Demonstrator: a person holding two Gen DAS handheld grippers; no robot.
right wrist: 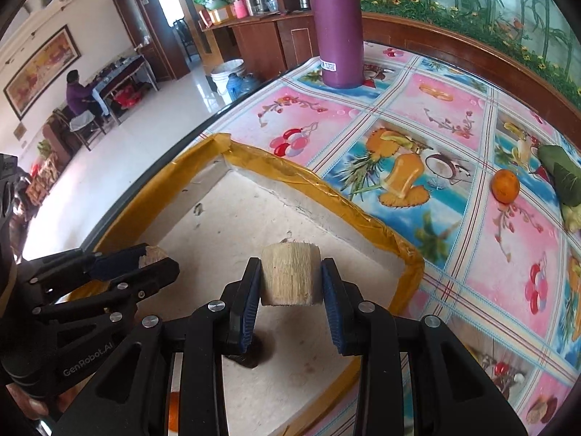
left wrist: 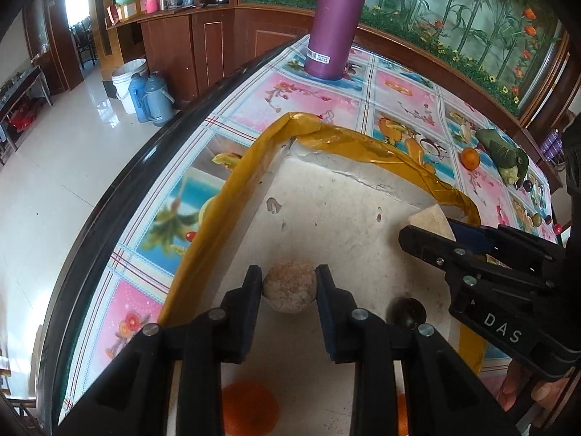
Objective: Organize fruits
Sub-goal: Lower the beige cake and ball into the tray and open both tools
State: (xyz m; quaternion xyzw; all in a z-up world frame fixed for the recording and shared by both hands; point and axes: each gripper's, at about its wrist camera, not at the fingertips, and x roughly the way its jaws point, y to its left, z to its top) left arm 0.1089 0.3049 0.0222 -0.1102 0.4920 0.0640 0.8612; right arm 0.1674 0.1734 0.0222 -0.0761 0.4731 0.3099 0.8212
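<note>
Your left tool is clamped on a small round fruit with a rough, tan, speckled skin, and holds it above the floor of the box. Your right tool is clamped on a pale, fibrous cut chunk, roughly cylindrical with flat sawn-looking ends, also above the box. Judge the round fruit as light and firm with a brittle shell: hold it across its widest part, as the pads sit now, and do not squeeze harder, since a sphere can roll out of flat pads. Judge the chunk as stiff, dry and light; its grained sides give good friction, so grip across the curved sides, not the ends. The box is white foam, scuffed and chipped, its rim wrapped in glossy yellow tape that is creased at the corners. Inside lie a dark smooth round fruit and an orange with dimpled peel. The bench carries a slick printed plastic cloth; another orange and a leaf-wrapped bundle rest on it, well apart from the box.
</note>
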